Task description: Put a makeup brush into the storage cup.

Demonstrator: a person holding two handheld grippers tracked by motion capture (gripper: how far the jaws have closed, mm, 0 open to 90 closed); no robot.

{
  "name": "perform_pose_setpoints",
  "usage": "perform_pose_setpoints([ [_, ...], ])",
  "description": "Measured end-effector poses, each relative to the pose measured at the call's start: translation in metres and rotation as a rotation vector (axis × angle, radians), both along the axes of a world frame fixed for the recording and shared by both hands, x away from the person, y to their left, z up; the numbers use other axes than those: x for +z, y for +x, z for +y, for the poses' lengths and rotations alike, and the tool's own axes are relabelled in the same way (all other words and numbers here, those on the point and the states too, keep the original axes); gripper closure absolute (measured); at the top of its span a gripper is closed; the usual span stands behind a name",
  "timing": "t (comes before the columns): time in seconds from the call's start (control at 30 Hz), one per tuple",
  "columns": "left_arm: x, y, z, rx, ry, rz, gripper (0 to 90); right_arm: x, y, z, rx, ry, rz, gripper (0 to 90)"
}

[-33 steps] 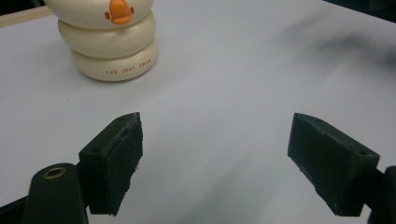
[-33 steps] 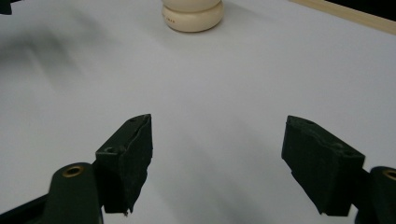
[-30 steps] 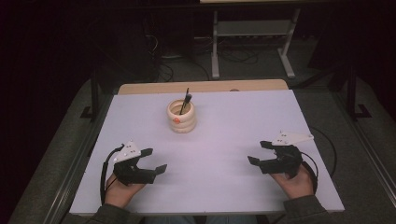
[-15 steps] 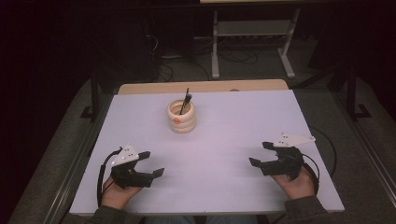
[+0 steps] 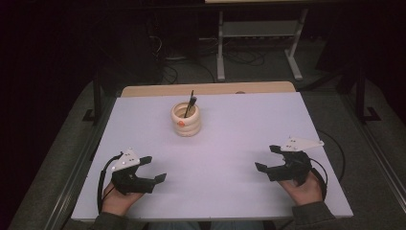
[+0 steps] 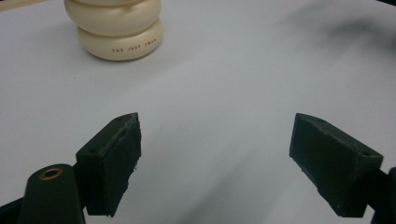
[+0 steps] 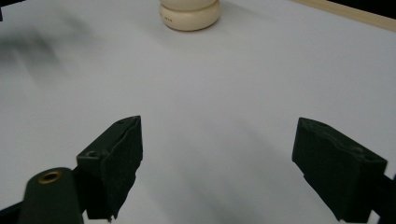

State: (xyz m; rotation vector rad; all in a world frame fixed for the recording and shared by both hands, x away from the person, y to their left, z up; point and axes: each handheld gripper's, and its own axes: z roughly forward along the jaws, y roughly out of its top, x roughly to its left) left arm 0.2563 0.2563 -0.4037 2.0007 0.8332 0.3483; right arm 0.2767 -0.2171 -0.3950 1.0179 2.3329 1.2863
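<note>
Cream holder, high view: a ribbed ceramic pot [image 5: 186, 120] stands upright near the middle of the table's far edge, with a dark brush [image 5: 189, 103] leaning inside it.
Table, high view: the white table [image 5: 230, 143] is bare between the pot and both hands; a wooden strip [image 5: 206, 89] runs along its far edge.
Left claw, high view: the left claw [image 5: 152, 168] rests near the near-left corner, jaws apart, holding nothing.
Right claw, high view: the right claw [image 5: 267, 157] rests near the near-right corner; its jaws have just been opening, with nothing between them.
Left gripper view: both black jaws stand wide over bare table, with the pot well ahead toward the far edge.
Right gripper view: jaws wide apart and empty, the pot far ahead.
Doing it well: probably reach in level, close on the brush handle above the rim, and lift straight so the pot stays upright.
Obstacles: none on the path; beyond the table a metal stand [image 5: 258, 43] and cables lie on the floor.
</note>
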Motion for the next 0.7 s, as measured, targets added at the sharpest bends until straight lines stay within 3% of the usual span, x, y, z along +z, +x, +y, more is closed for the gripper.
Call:
perform_pose_setpoints([
  [0.7, 0.0010, 0.0000, 0.0016, -0.001, -0.001, -0.012, 15.7, -0.0011, -0.0011, 0.0020, 0.011, -0.014, -0.003, 14.4],
])
